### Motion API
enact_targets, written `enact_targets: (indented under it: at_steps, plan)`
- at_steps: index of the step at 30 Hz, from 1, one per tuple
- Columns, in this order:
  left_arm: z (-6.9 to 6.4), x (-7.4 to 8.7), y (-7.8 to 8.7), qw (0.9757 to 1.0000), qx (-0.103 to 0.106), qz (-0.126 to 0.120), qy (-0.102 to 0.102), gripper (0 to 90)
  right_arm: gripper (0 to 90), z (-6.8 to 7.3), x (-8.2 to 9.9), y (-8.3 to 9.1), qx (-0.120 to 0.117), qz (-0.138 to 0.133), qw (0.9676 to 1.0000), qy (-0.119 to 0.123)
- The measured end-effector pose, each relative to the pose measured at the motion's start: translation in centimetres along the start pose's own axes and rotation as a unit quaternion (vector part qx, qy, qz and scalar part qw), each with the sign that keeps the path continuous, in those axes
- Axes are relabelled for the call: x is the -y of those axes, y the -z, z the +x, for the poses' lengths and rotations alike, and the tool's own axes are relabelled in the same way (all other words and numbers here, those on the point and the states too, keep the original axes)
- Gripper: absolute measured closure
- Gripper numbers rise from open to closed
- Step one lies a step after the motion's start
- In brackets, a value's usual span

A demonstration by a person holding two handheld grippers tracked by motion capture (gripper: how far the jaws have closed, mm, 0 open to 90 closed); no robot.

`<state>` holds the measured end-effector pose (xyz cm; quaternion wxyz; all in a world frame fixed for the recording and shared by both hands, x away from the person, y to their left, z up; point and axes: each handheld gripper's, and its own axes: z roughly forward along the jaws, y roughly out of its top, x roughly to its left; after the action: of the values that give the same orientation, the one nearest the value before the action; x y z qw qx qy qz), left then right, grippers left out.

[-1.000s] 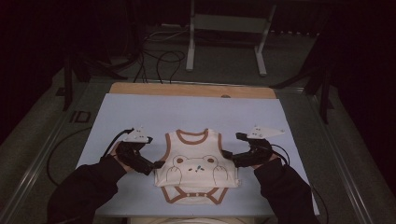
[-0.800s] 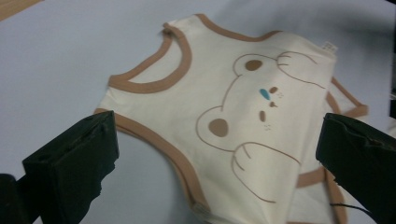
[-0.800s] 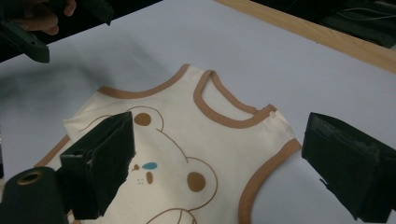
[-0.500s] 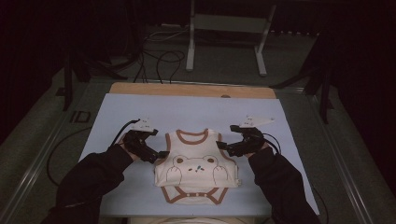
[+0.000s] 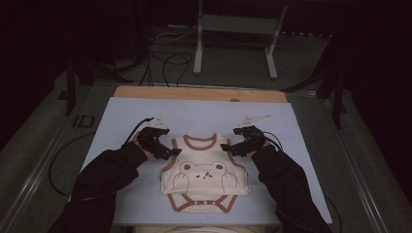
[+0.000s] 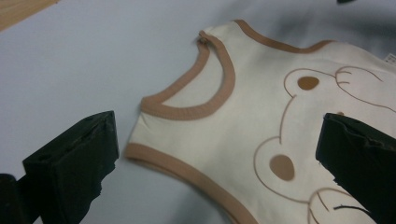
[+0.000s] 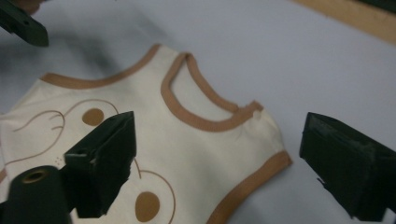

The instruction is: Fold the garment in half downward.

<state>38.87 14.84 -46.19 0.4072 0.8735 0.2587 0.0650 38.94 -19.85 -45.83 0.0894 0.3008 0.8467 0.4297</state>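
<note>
A cream baby bodysuit (image 5: 203, 179) with brown trim and a bear face lies flat on the light blue mat (image 5: 121, 121), folded at its lower part. My left gripper (image 5: 171, 151) hovers open at the garment's left shoulder; its jaws straddle the shoulder strap (image 6: 154, 112). My right gripper (image 5: 228, 147) stands open at the right shoulder, its jaws on either side of that shoulder (image 7: 261, 126). Nothing is held between either pair of jaws. The bodysuit (image 6: 261, 116) (image 7: 163, 140) fills both gripper views.
A wooden strip (image 5: 199, 93) borders the mat's far edge. Beyond the table stand a metal frame (image 5: 233, 43) and loose cables (image 5: 160, 58) on the dark floor. The person's dark sleeves (image 5: 102, 179) come in from the bottom.
Both grippers have moved forward and inward along the garment's sides, from about its mid-height up to its shoulders. The bodysuit has stayed in place.
</note>
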Motion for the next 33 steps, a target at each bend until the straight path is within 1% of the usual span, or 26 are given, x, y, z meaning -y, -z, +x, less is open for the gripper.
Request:
enact_targets:
  at_steps: [1, 2, 3, 4, 5, 10, 12, 13, 14, 15, 17, 18, 19, 21, 22, 23, 24, 25, 26, 27, 28, 29, 30, 31, 32, 33]
  plan:
    - [0.0, 0.0, 0.0, 1.0, 0.0, 0.0, 0.0, 0.4, 12.0, 0.0, 0.0, 0.0, 0.0, 0.0, 1.0, 0.0]
    - [0.2, -0.1, -0.6, 0.9999, 0.001, 0.011, -0.008, 0.4, 12.1, 0.0, 0.0, -0.2, 0.002, 0.008, 0.9999, -0.009]
    - [0.3, -0.1, -0.8, 0.9999, -0.003, 0.014, -0.009, 0.4, 12.1, -0.2, 0.1, -0.7, -0.005, 0.017, 0.9997, -0.019]
    - [0.4, -0.1, -1.1, 0.9998, -0.003, 0.019, -0.007, 0.3, 12.1, -0.4, 0.1, -0.9, -0.008, 0.018, 0.9996, -0.022]
    - [0.6, 0.0, -1.3, 0.9998, 0.001, 0.019, 0.0, 0.4, 12.5, -0.5, 0.1, -1.1, -0.008, 0.02, 0.9995, -0.024]
    - [1.2, 0.2, -2.5, 0.9992, 0.011, 0.038, 0.005, 0.4, 13.0, -1.4, 0.1, -2.1, -0.007, 0.027, 0.9991, -0.033]
    - [1.6, 0.4, -3.1, 0.9983, 0.005, 0.057, 0.011, 0.4, 14.4, -1.8, 0.2, -2.5, -0.002, 0.033, 0.9991, -0.027]
    - [1.8, 0.5, -3.4, 0.9979, 0.005, 0.064, 0.012, 0.4, 14.5, -2.0, 0.3, -2.7, -0.003, 0.034, 0.9991, -0.026]
    - [2.0, 0.6, -3.7, 0.9976, 0.006, 0.067, 0.019, 0.4, 14.2, -2.2, 0.4, -2.9, -0.01, 0.036, 0.9989, -0.029]
    - [2.1, 0.7, -3.8, 0.9975, 0.003, 0.069, 0.018, 0.7, 15.3, -2.5, 0.6, -3.1, -0.008, 0.039, 0.9988, -0.029]
    - [2.4, 0.8, -4.0, 0.9977, -0.002, 0.065, 0.019, 3.4, 21.5, -2.9, 0.9, -3.4, 0.005, 0.046, 0.9986, -0.026]
    - [2.5, 0.9, -4.1, 0.9978, -0.008, 0.064, 0.017, 4.5, 23.7, -3.2, 1.0, -3.5, 0.011, 0.045, 0.9986, -0.027]
    - [2.6, 0.9, -4.1, 0.9979, -0.009, 0.06, 0.019, 5.4, 25.3, -3.4, 1.1, -3.6, 0.014, 0.047, 0.9983, -0.03]
    - [2.7, 1.0, -4.2, 0.9982, -0.02, 0.054, 0.018, 9.1, 26.5, -3.8, 1.2, -4.0, 0.021, 0.052, 0.9979, -0.034]
    - [2.9, 1.0, -4.3, 0.9983, -0.019, 0.052, 0.019, 10.7, 27.8, -3.9, 1.3, -4.3, 0.024, 0.058, 0.9976, -0.031]
    - [2.9, 1.1, -4.4, 0.9984, -0.021, 0.05, 0.016, 12.3, 27.9, -4.0, 1.4, -4.5, 0.026, 0.063, 0.9974, -0.025]
    - [3.0, 1.2, -4.5, 0.9983, -0.026, 0.048, 0.017, 14.6, 29.0, -4.1, 1.4, -4.8, 0.029, 0.068, 0.997, -0.024]
    - [3.1, 1.2, -4.6, 0.9981, -0.028, 0.052, 0.018, 15.7, 31.4, -4.1, 1.4, -5.1, 0.028, 0.071, 0.9968, -0.024]
    - [3.2, 1.2, -4.7, 0.998, -0.028, 0.054, 0.017, 15.8, 31.8, -4.1, 1.5, -5.3, 0.029, 0.075, 0.9965, -0.021]
    - [3.2, 1.3, -4.8, 0.9978, -0.034, 0.054, 0.016, 16.6, 32.8, -4.1, 1.5, -5.5, 0.035, 0.079, 0.9961, -0.019]
    - [3.3, 1.4, -4.8, 0.9977, -0.036, 0.055, 0.014, 20.3, 34.4, -4.1, 1.5, -5.7, 0.038, 0.082, 0.9957, -0.019]
    - [3.4, 1.4, -5.0, 0.9977, -0.032, 0.058, 0.017, 22.6, 35.5, -4.2, 1.5, -5.9, 0.04, 0.083, 0.9957, -0.015]
    - [3.4, 1.5, -5.1, 0.9969, -0.039, 0.067, 0.015, 23.1, 36.4, -4.2, 1.5, -6.1, 0.043, 0.086, 0.9952, -0.02]
    - [3.4, 1.5, -5.1, 0.9969, -0.039, 0.067, 0.015, 26.2, 36.4, -4.2, 1.5, -6.1, 0.043, 0.086, 0.9952, -0.02]
    - [3.4, 1.6, -5.3, 0.997, -0.035, 0.068, 0.01, 26.2, 38.1, -4.2, 1.5, -6.2, 0.045, 0.087, 0.995, -0.017]
    - [3.5, 1.7, -5.3, 0.9967, -0.037, 0.071, 0.01, 30.3, 40.1, -4.2, 1.4, -6.4, 0.043, 0.087, 0.9951, -0.016]
